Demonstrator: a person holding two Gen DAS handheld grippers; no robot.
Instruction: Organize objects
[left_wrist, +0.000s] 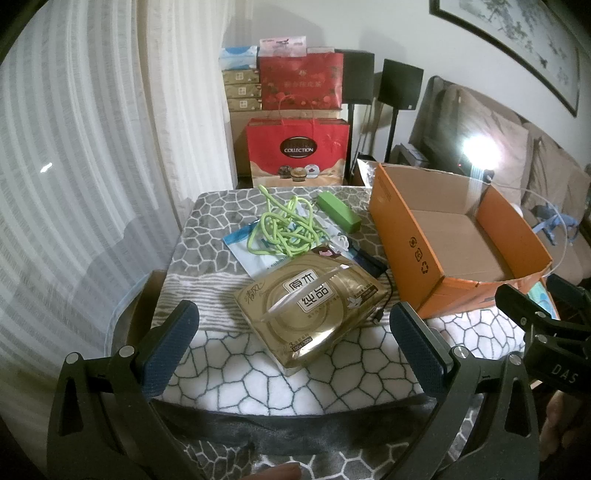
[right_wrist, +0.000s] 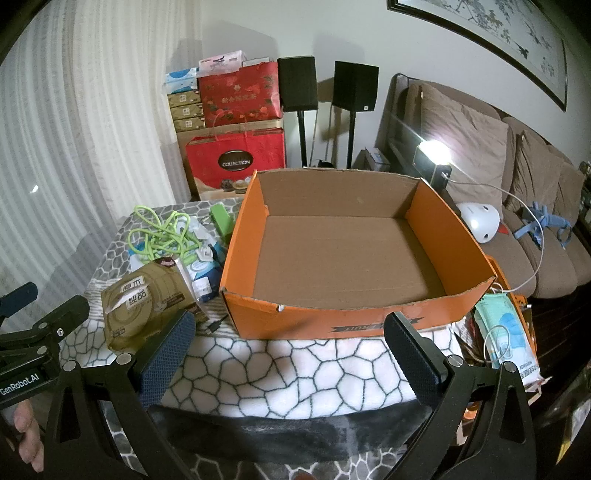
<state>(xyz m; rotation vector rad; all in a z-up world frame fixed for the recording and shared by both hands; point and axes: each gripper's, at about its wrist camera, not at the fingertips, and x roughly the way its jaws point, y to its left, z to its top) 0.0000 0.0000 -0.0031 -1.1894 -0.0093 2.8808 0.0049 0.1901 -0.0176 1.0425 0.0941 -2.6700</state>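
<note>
A gold tissue pack (left_wrist: 310, 310) lies on the patterned table cloth (left_wrist: 258, 376), just ahead of my open, empty left gripper (left_wrist: 295, 339). Behind it lie a green cord (left_wrist: 284, 229), a green power bank (left_wrist: 338, 211), a blue-white packet (left_wrist: 251, 251) and a black cable (left_wrist: 384, 295). An empty orange cardboard box (left_wrist: 417, 251) stands to the right. In the right wrist view my open, empty right gripper (right_wrist: 290, 347) faces the orange box (right_wrist: 332, 321); the tissue pack (right_wrist: 147, 306), green cord (right_wrist: 162, 232) and power bank (right_wrist: 221, 221) lie to its left.
A mask packet (right_wrist: 506, 332) lies at the table's right edge by the box. Red gift bags (left_wrist: 299, 151) and stacked boxes stand behind the table. A curtain (left_wrist: 92, 147) hangs left, a sofa (right_wrist: 517, 192) with a lamp is right.
</note>
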